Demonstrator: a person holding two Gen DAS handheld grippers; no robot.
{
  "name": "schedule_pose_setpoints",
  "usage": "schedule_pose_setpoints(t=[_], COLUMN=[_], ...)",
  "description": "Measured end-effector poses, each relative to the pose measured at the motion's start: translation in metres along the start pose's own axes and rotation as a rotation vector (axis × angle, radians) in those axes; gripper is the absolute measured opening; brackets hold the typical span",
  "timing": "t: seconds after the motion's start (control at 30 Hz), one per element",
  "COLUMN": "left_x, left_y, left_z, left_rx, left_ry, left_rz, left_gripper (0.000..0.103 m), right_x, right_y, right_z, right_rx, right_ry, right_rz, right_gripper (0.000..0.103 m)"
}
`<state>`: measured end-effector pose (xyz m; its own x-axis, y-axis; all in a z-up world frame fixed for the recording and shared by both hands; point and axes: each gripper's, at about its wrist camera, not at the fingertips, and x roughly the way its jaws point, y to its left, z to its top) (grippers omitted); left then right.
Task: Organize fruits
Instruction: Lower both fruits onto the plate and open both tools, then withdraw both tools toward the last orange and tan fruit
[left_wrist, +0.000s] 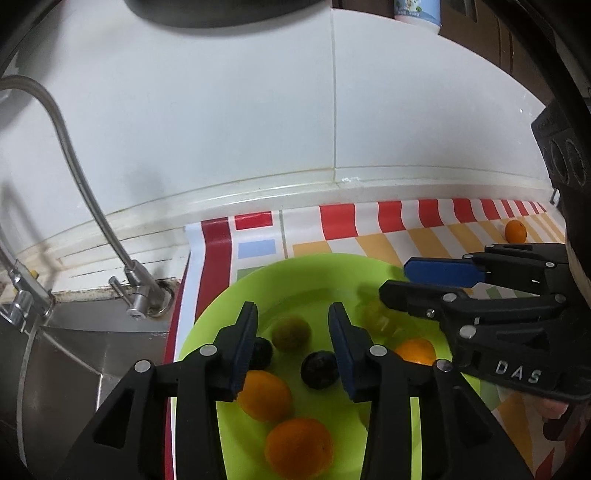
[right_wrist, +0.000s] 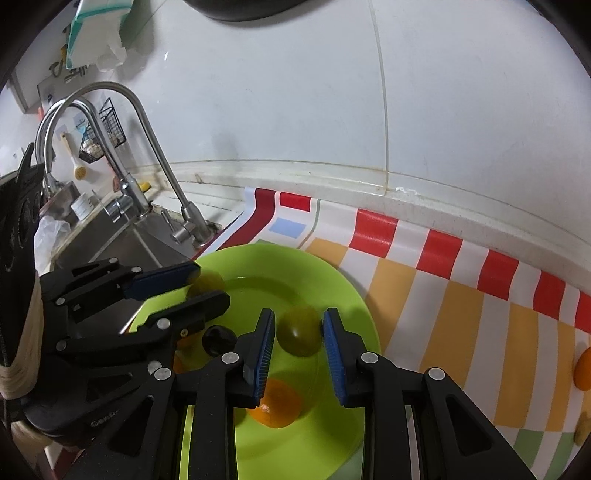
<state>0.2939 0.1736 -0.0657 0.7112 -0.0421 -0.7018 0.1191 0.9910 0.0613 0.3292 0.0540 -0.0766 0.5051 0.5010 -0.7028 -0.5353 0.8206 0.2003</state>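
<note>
A lime-green plate lies on the striped mat and holds oranges, two dark plums and green fruits. My left gripper stands open above it. A green fruit lies on the plate between its pads, clear of both. In the right wrist view my right gripper is shut on another green fruit low over the plate. From the left wrist view that gripper reaches in from the right, with a blurred fruit at its tips.
A steel faucet and sink sit left of the plate. The white tiled wall runs close behind. One orange rests on the mat to the right. A wire basket hangs by the sink.
</note>
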Motion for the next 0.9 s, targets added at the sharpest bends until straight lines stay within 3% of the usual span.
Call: schedule_pose_setpoints(t=[0.07, 0.5, 0.57, 0.9], left_x=[-0.007, -0.079, -0.086, -0.119], left_y=[0.000, -0.026, -0.031, -0.067], left_z=[0.000, 0.004, 0.004, 0.005], left_rx=[-0.012, -0.048, -0.044, -0.026], left_ry=[-0.005, -0.113, -0.128, -0.194], left_rz=[0.013, 0.066, 0.067, 0.028], left_gripper=[0.039, 0.050, 0.051, 0.063], right_x=[-0.006, -0.083, -0.098, -0.152], right_y=[-0.002, -0.001, -0.001, -0.006], right_z=[0.001, -0.012, -0.015, -0.036], right_rx=[0.017, 0.015, 0.023, 0.032], right_ry=[-0.013, -0.132, -0.154, -0.209], right_rz=[-0.005, -0.076, -0.087, -0.162], right_gripper=[0.034, 0.035, 0.041, 0.043])
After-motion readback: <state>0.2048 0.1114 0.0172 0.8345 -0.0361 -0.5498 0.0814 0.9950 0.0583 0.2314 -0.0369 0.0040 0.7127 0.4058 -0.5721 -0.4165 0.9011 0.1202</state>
